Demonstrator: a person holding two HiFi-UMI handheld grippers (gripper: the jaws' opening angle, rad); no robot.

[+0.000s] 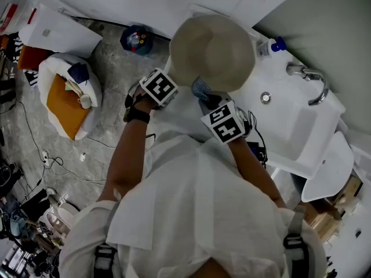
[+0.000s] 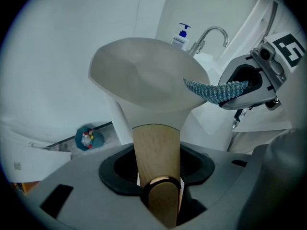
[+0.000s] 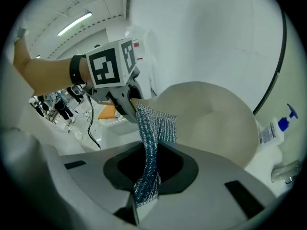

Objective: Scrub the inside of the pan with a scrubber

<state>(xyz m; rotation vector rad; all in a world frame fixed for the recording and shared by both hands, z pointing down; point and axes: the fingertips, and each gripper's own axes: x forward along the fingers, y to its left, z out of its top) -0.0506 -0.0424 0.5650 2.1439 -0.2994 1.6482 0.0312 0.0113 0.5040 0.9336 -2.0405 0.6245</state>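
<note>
I'm clamping the pan (image 1: 211, 51) by its handle (image 2: 156, 152) in the left gripper (image 2: 158, 195) jaws and pinching the floppy scrubber (image 3: 152, 128) in the right gripper (image 3: 144, 202) jaws at the pan's six o'clock rim, where hard strokes could be tugging it loose.

Both forearms reach forward, bare below white sleeves. The left arm (image 1: 124, 155) wears a dark wristband (image 1: 137, 115), and the right arm (image 1: 253, 168) angles inward. The left gripper (image 1: 160, 87) has its jaws clamped on the wooden pan handle (image 2: 156, 152). Just beside it, the right gripper (image 1: 224, 122) pinches the scrubber (image 3: 148, 162) between its jaws.
</note>
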